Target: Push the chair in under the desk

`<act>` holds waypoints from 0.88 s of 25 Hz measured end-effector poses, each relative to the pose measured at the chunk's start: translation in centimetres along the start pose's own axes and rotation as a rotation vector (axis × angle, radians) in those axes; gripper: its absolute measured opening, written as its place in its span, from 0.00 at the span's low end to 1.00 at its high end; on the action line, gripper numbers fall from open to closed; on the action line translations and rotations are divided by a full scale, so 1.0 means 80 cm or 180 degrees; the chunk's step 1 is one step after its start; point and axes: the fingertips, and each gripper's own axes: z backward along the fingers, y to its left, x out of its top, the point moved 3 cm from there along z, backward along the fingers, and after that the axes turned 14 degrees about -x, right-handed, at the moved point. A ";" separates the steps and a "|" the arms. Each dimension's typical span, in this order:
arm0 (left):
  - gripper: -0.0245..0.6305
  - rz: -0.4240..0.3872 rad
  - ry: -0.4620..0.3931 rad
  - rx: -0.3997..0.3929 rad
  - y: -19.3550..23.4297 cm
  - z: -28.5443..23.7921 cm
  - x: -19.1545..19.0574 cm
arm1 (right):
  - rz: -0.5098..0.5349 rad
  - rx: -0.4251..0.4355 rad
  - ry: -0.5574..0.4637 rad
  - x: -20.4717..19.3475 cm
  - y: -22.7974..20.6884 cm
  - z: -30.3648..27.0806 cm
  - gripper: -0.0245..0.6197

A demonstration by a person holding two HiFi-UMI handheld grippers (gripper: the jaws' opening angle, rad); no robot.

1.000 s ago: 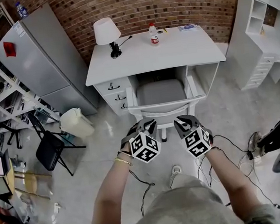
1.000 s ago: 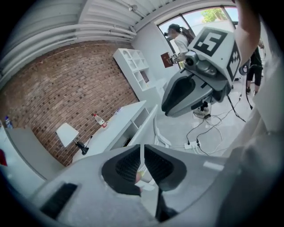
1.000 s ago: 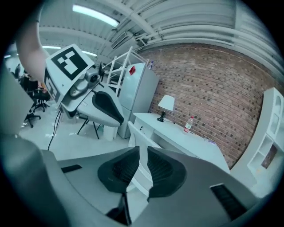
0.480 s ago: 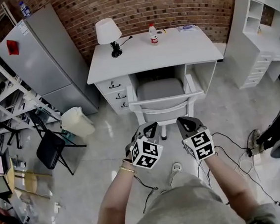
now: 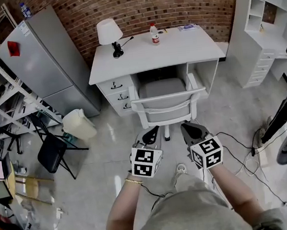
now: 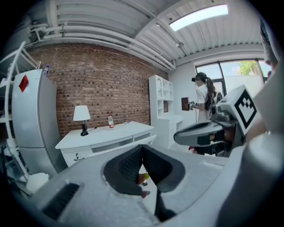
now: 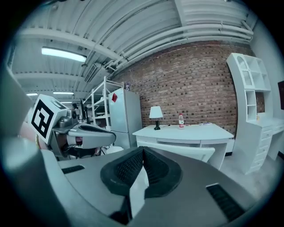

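The white desk (image 5: pixel 177 49) stands against the brick wall. The chair (image 5: pixel 165 104), with a grey seat and white backrest, sits with its seat in the desk's knee space and its backrest just outside the front edge. My left gripper (image 5: pixel 151 133) and right gripper (image 5: pixel 189 128) hover side by side a short way behind the backrest, touching nothing. Both are shut with nothing between the jaws. In the left gripper view the left gripper (image 6: pixel 142 147) points toward the desk (image 6: pixel 106 135). In the right gripper view the right gripper (image 7: pixel 143 149) faces the backrest (image 7: pixel 186 152).
A grey fridge (image 5: pixel 41 61) stands left of the desk, with a cream bin (image 5: pixel 78 125) and a black folding chair (image 5: pixel 53 152) before it. A lamp (image 5: pixel 108 31) and a bottle (image 5: pixel 154 34) sit on the desk. White shelving (image 5: pixel 267 27) is at right, and cables (image 5: pixel 239 148) cross the floor.
Both grippers have drawn back from the chair's backrest toward the person, rolled, and closed their jaws. The chair stays tucked at the desk.
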 end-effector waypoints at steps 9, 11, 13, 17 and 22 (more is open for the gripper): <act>0.05 0.0625 -0.0547 0.0006 -0.024 0.043 0.000 | -0.0268 0.0093 0.0005 -0.022 0.014 0.042 0.05; 0.05 0.0678 -0.0598 -0.0018 -0.031 0.051 -0.005 | -0.0322 0.0108 -0.0001 -0.024 0.019 0.050 0.05; 0.05 0.0751 -0.0646 -0.0043 -0.037 0.060 -0.009 | -0.0366 0.0127 -0.0020 -0.024 0.025 0.058 0.05; 0.05 0.0907 -0.0719 -0.0085 -0.048 0.074 -0.019 | -0.0450 0.0169 -0.0069 -0.023 0.039 0.074 0.05; 0.05 0.1041 -0.0770 -0.0053 -0.057 0.090 -0.029 | -0.0558 0.0237 -0.0154 -0.021 0.052 0.093 0.05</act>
